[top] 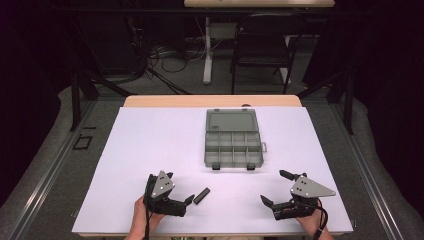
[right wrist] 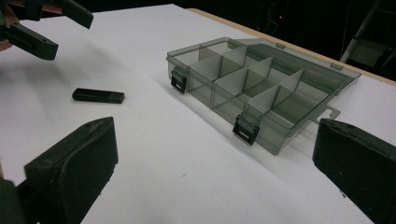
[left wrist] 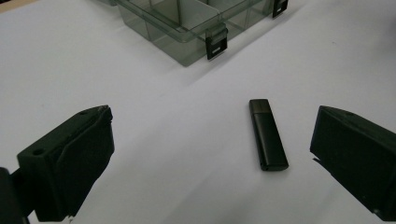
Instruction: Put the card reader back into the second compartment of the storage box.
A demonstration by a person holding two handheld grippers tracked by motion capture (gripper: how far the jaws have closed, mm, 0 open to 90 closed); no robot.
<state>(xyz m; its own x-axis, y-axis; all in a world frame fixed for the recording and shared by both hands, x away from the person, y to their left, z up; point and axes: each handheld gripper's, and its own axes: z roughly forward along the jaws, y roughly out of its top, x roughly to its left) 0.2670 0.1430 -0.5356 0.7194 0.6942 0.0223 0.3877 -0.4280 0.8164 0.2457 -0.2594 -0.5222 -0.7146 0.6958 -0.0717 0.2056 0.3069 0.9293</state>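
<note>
Stick (left wrist: 268,135) lies flat just ahead of the gaping left gripper (left wrist: 212,154).

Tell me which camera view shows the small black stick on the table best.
The left gripper view: the black stick lies close and large between that gripper's open jaws, its cap seam visible. The right gripper view shows it smaller, side-on, left of the compartment box. The high view shows a tiny dark bar beside the left gripper.

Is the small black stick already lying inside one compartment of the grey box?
No, the black stick lies flat on the white table, apart from the open grey box.
</note>
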